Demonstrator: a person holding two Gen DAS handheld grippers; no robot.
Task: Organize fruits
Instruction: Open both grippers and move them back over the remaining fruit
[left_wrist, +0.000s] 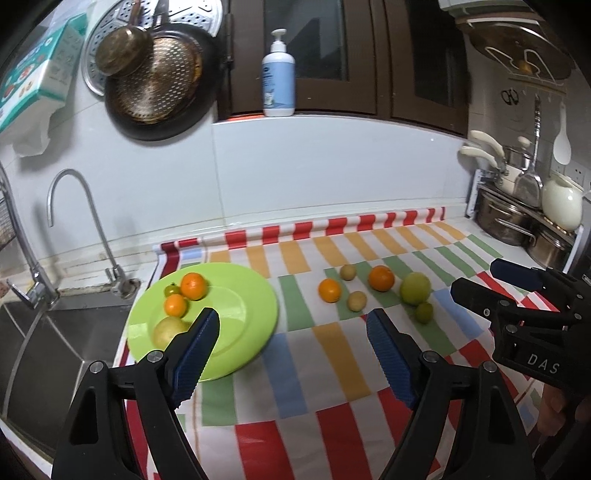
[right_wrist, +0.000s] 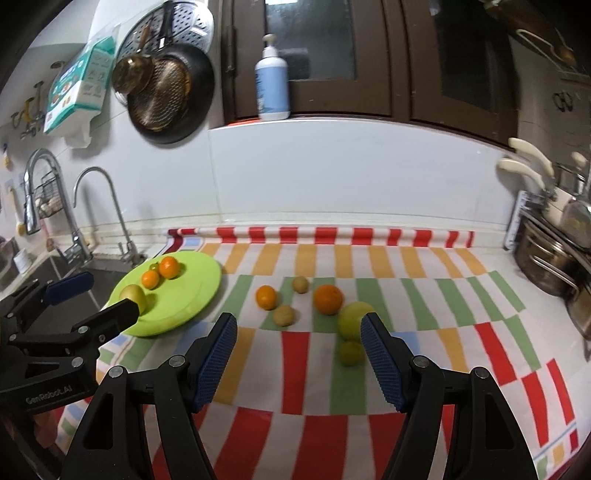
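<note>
Lime-green round plate (left_wrist: 236, 295) at the left edge of a striped oilcloth (left_wrist: 332, 369), beside the sink (left_wrist: 55, 332). On the plate, four fruits: two oranges (left_wrist: 192, 285), one small green-orange fruit (left_wrist: 171, 290), one yellowish pear (left_wrist: 168, 329) nearest the front rim. Loose on the cloth toward its middle, six more: two oranges (left_wrist: 329, 290), two brownish kiwis (left_wrist: 357, 301), one large green apple (left_wrist: 415, 288), one small green fruit (left_wrist: 424, 312) just beside the apple. All roundish, no clear long axis.

Left gripper (left_wrist: 291, 332) spread wide, holding nothing, hovering over the plate's right rim. Right gripper (right_wrist: 299, 341) also spread wide and empty, above the cloth near the apple (right_wrist: 355, 319).

Only in the right view: a second faucet (right_wrist: 37, 192) with a hanging wire basket. Only in the left view: a white teapot (left_wrist: 561, 206) at the far right.
</note>
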